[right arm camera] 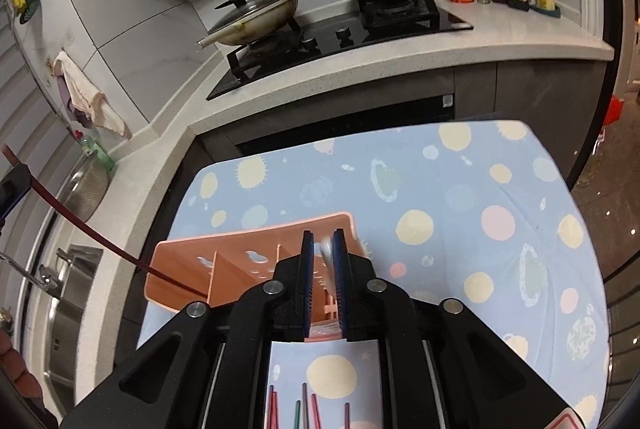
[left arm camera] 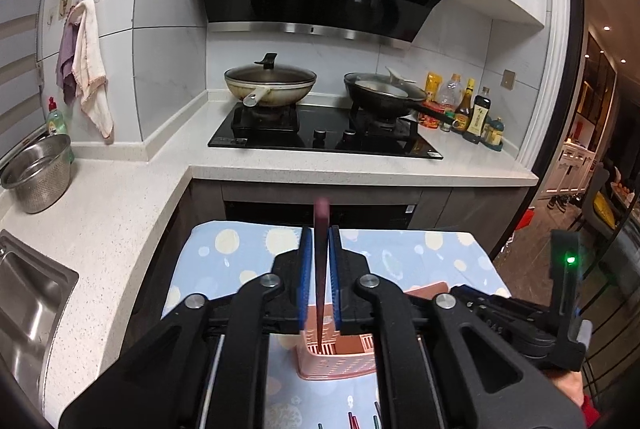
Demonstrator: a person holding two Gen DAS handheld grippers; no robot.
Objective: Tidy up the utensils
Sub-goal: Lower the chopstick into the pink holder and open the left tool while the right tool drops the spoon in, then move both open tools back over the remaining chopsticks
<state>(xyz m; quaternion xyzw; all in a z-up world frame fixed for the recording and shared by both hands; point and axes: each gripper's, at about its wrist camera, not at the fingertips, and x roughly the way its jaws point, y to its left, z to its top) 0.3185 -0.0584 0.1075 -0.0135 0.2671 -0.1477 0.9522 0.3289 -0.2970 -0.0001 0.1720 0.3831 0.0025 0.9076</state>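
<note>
Left claw brackets a dark red chopstick – long axis near vertical, tip inside the pink utensil basket at lower centre; pad contact unclear. Right claw, slightly parted, holds a blurred pale utensil above that basket.

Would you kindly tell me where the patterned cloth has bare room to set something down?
The cloth is bare right of the pink basket and behind it, toward the cabinets. It is crowded at the near edge, where chopsticks lie.
</note>
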